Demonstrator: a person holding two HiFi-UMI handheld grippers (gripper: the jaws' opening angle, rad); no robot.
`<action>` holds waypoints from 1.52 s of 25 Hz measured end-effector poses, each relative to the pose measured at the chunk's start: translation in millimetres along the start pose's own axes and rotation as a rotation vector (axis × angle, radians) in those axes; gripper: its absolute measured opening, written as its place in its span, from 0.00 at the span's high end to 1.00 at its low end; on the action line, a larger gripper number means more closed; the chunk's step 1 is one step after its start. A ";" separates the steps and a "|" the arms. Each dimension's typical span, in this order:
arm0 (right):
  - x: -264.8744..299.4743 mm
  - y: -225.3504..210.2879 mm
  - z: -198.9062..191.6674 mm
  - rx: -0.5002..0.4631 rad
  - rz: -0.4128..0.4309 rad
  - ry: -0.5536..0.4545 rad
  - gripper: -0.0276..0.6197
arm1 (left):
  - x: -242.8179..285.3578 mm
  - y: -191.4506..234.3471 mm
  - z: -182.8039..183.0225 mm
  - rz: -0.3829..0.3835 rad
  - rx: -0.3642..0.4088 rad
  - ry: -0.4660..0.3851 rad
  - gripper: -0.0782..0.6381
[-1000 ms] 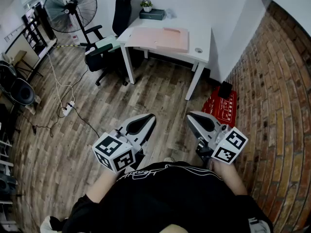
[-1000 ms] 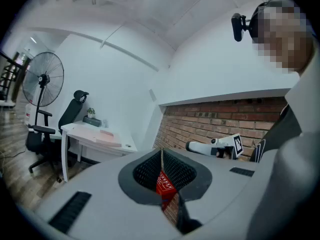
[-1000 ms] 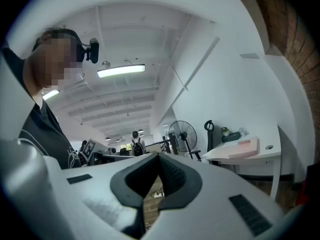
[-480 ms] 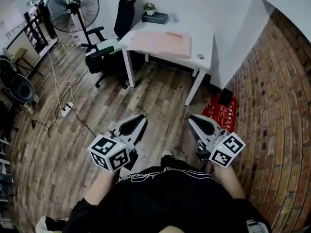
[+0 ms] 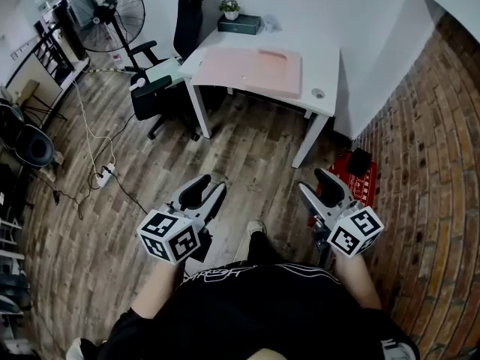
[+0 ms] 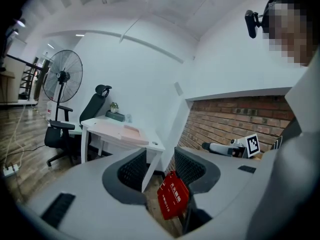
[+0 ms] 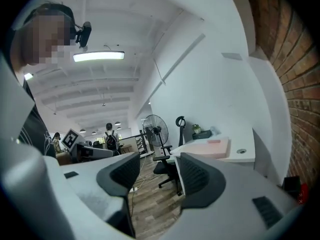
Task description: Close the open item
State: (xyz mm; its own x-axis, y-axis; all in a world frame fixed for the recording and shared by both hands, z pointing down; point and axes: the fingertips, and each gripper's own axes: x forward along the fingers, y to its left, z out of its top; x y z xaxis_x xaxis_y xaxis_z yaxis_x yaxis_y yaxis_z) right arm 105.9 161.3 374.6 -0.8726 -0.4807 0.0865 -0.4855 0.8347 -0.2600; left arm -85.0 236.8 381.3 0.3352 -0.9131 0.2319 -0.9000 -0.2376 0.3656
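Note:
A flat pink item [image 5: 259,70] lies on a white desk [image 5: 324,102] across the room, well ahead of both grippers; from here I cannot tell which part of it stands open. It also shows small in the left gripper view [image 6: 126,130] and the right gripper view [image 7: 211,146]. My left gripper [image 5: 205,190] is held low in front of the person's body, over the wooden floor. Its jaws are opening, and nothing is between them [image 6: 160,166]. My right gripper [image 5: 319,188] hangs beside it, its jaws likewise opening on empty air [image 7: 157,171].
A black office chair [image 5: 161,81] stands left of the desk, a standing fan [image 5: 105,2] behind it. A green box with a plant [image 5: 240,22] sits at the desk's back edge. A brick wall [image 5: 427,163] runs along the right, a red mat [image 5: 351,177] at its foot. A power strip [image 5: 103,175] lies left.
Both grippers' jaws were shut and now stand apart. The left gripper has dropped slightly to the left. The desk sits a little further right in the head view.

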 end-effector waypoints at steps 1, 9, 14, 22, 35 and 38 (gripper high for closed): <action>12.1 -13.9 1.2 0.002 -0.002 0.005 0.58 | 13.9 9.8 4.4 0.008 -0.006 0.005 0.63; 97.8 -128.7 24.8 -0.019 -0.060 0.053 0.50 | 124.0 78.5 50.9 0.058 0.000 0.046 0.55; 130.4 -179.5 32.4 -0.044 -0.091 0.087 0.50 | 169.2 111.3 68.2 0.087 -0.010 0.049 0.55; 184.9 -242.1 11.3 -0.054 -0.166 0.177 0.50 | 217.1 178.3 74.9 0.153 -0.016 0.077 0.55; 280.2 -361.0 -45.7 0.063 -0.349 0.323 0.52 | 300.4 308.1 91.6 0.190 -0.039 0.162 0.55; 299.9 -383.2 -61.4 0.140 -0.383 0.327 0.53 | 313.4 344.3 93.8 0.218 -0.053 0.167 0.55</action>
State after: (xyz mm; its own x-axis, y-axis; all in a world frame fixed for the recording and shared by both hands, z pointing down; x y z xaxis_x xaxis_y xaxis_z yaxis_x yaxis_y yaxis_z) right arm 27.0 -286.2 559.3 -0.6156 -0.6167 0.4907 -0.7810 0.5607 -0.2751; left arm -316.0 -162.3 495.3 0.1808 -0.8724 0.4542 -0.9416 -0.0201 0.3363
